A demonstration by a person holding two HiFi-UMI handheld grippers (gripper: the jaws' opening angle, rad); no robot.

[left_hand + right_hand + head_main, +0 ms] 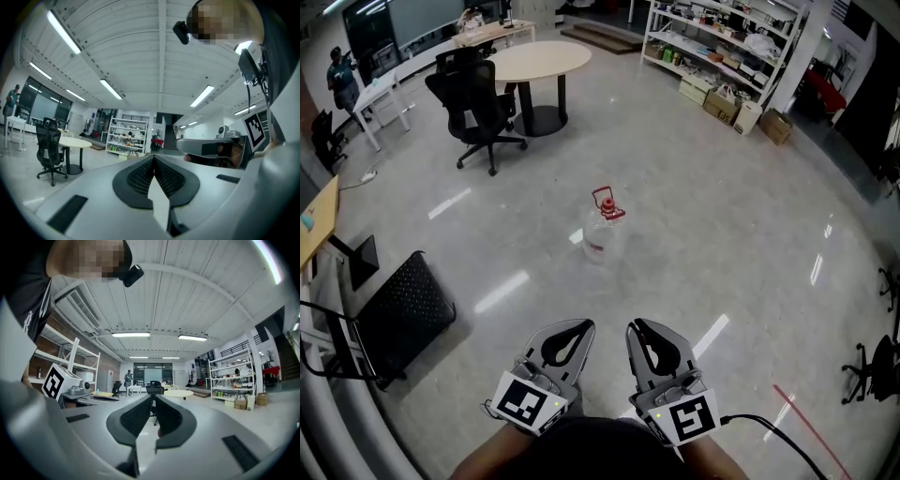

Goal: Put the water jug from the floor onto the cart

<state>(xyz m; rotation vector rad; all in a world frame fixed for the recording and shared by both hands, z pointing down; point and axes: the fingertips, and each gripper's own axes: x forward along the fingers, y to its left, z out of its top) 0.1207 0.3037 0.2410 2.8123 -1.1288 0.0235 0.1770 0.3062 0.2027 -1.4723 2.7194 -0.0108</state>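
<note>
The water jug (602, 230), clear with a red cap and handle, stands upright on the pale floor a good way ahead of both grippers. A low black platform cart (405, 314) with a tube handle sits at the left. My left gripper (586, 325) and right gripper (635, 325) are held side by side near the bottom edge, pointing level toward the jug. The left gripper (153, 157) is shut, its pads meeting along a line with nothing between them. The right gripper (153, 396) has a narrow slit between its pads and holds nothing. Neither gripper view shows the jug clearly.
A black office chair (478, 112) and a round table (539, 61) stand beyond the jug to the left. Shelving (722, 47) and cardboard boxes (773, 125) line the far right. A desk edge (317, 220) is at the left; a person (342, 80) stands far off.
</note>
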